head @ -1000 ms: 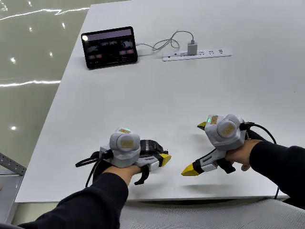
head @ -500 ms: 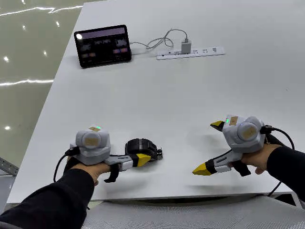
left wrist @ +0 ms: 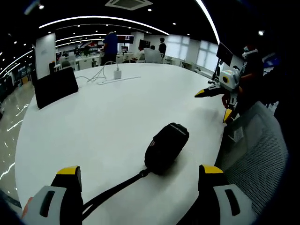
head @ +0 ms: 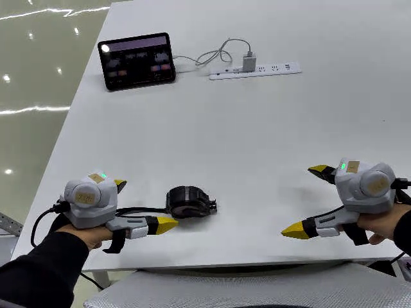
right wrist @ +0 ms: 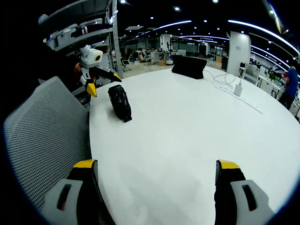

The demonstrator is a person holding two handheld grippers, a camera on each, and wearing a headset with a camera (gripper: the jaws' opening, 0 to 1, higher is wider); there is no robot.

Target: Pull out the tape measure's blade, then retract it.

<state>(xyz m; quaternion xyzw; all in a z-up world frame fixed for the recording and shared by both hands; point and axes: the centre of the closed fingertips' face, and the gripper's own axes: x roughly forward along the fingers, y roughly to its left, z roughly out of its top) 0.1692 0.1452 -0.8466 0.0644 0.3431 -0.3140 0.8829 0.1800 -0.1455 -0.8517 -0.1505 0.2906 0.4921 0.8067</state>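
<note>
Black tape measure (head: 188, 201) on table (head: 225, 128) — left gripper (head: 144, 204), right gripper (head: 305, 200), jaws wide.

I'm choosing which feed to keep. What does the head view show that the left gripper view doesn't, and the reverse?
Head view: the tablet with its screen lit, and a hand holding the left gripper. Left gripper view: people standing beyond the table, ceiling lights. Both: the tape measure lying on the table, its strap running between the open left jaws, the right gripper, the power strip.
</note>
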